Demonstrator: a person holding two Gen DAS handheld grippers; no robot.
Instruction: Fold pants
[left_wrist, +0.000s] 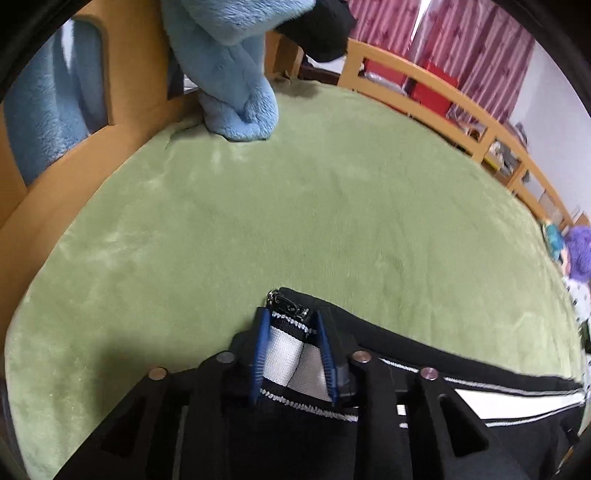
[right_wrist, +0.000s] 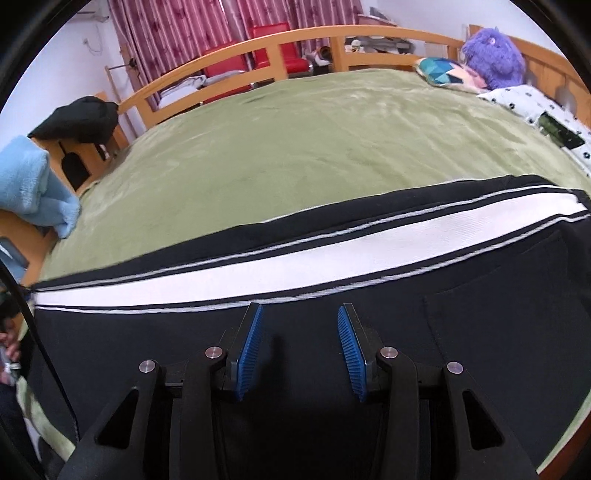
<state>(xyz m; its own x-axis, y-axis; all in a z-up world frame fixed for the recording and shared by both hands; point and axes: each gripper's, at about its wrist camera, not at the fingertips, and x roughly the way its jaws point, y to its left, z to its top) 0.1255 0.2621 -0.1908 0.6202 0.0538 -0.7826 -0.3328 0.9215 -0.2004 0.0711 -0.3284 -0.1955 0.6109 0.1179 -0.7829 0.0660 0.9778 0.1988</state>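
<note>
Black pants with a white side stripe (right_wrist: 280, 266) lie across the near part of the green bed cover (right_wrist: 295, 147). My left gripper (left_wrist: 291, 317) is shut on the pants' leg end (left_wrist: 284, 350), where a zipper pull sticks out past the blue pads (left_wrist: 258, 350). The rest of the pants (left_wrist: 461, 373) trails to the right. My right gripper (right_wrist: 299, 317) is open and empty, hovering just over the black cloth below the stripe, near a pocket seam.
A blue plush (left_wrist: 229, 70) leans at the wooden footboard (left_wrist: 122, 74). A wooden rail (right_wrist: 258, 48) runs along the far side. A black garment (right_wrist: 77, 118) hangs on the rail corner. A purple plush (right_wrist: 495, 55) and pillows lie at the right.
</note>
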